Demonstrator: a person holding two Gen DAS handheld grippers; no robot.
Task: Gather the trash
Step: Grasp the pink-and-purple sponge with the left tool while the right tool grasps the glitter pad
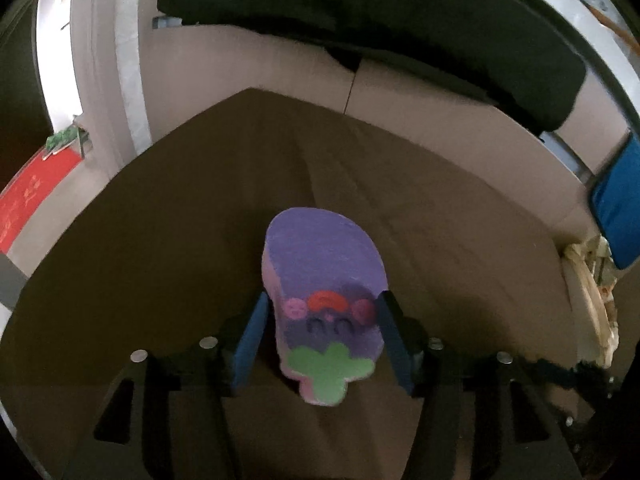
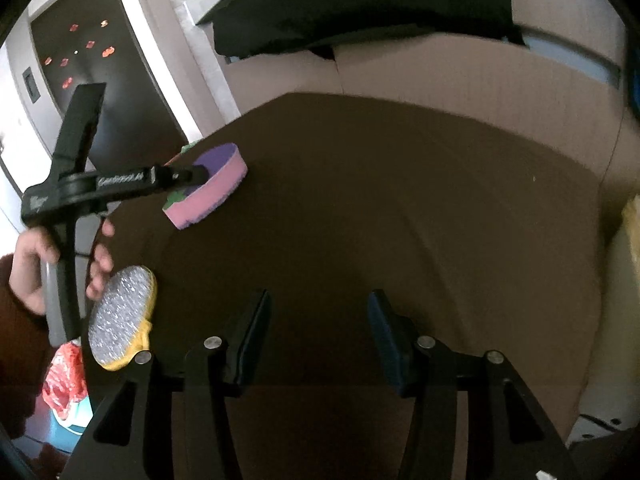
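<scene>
Both blue pads of your left gripper (image 1: 322, 338) press the sides of the purple sponge (image 1: 324, 280), which is lifted above the brown tabletop (image 1: 160, 240). Your right gripper (image 2: 318, 336) is spread wide with nothing between its fingers. One yellow scouring pad (image 2: 120, 316) lies at the table's left edge, near your hand (image 2: 28, 272).

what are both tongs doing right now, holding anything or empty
Left tongs: closed on the purple sponge, lifted over the brown table.
Right tongs: open, holding nothing.
</scene>
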